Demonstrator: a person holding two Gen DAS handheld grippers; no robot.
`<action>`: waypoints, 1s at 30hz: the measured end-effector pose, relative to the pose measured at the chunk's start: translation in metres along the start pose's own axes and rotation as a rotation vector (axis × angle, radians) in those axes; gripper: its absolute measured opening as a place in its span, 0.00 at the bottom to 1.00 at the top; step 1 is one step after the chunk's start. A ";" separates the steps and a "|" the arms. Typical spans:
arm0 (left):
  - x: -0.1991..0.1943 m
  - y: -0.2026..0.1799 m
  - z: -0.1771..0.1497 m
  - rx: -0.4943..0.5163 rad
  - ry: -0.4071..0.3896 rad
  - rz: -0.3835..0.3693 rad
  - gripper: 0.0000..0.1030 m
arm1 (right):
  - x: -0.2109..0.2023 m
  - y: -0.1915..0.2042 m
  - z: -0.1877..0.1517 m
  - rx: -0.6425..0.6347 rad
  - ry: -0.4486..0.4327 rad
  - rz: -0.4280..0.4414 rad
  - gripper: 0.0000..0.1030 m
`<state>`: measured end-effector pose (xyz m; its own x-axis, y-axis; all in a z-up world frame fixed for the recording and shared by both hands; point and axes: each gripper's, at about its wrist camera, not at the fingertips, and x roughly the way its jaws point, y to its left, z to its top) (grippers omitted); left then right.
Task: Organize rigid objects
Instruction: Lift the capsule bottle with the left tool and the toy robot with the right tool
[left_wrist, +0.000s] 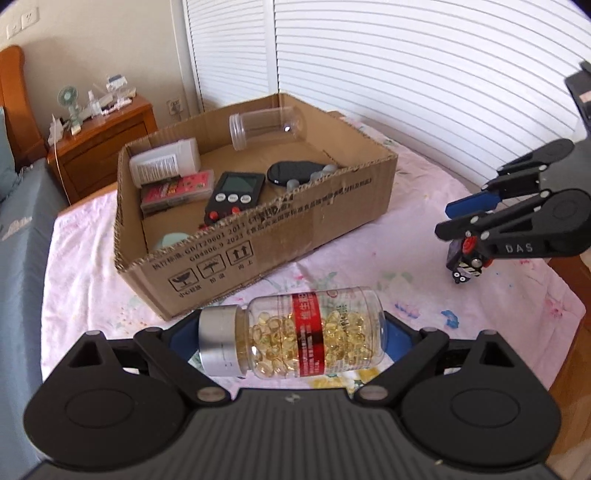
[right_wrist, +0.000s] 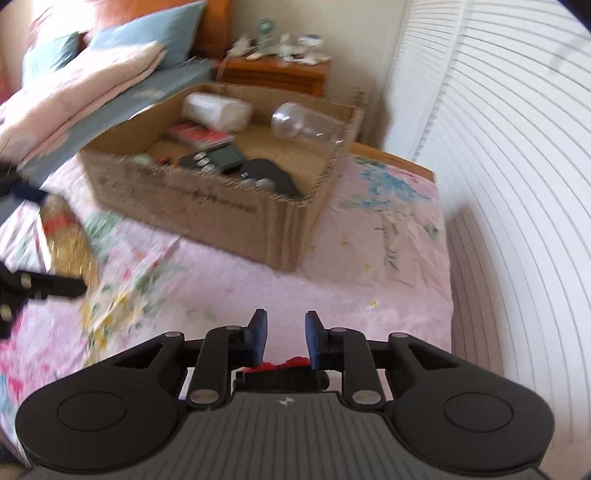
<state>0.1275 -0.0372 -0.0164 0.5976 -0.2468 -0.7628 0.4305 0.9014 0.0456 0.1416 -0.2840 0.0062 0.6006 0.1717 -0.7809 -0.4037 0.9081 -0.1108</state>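
Left claw (left_wrist: 291, 334) clamps capsule bottle (left_wrist: 295, 334); right claw (right_wrist: 284, 338) grips small toy (left_wrist: 466, 264).

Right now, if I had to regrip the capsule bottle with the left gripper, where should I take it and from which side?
Take the capsule bottle around its straight clear body, about at the red label, not the silver cap, which is narrower. It lies crosswise between the left gripper fingers, cap toward its left, so come square to its long axis, from the near side, away from the cardboard box.
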 end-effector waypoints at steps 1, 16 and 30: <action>-0.001 0.000 0.000 0.004 -0.004 0.004 0.92 | -0.001 0.000 -0.001 0.007 -0.002 -0.002 0.63; -0.006 -0.002 -0.008 0.010 -0.006 -0.032 0.92 | 0.018 0.002 -0.024 0.021 0.052 0.025 0.58; -0.025 0.003 -0.001 0.025 -0.044 -0.033 0.92 | -0.024 0.001 0.012 0.002 -0.072 0.056 0.58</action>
<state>0.1134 -0.0278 0.0019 0.6119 -0.2926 -0.7348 0.4672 0.8834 0.0373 0.1351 -0.2826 0.0321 0.6255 0.2491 -0.7394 -0.4364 0.8972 -0.0670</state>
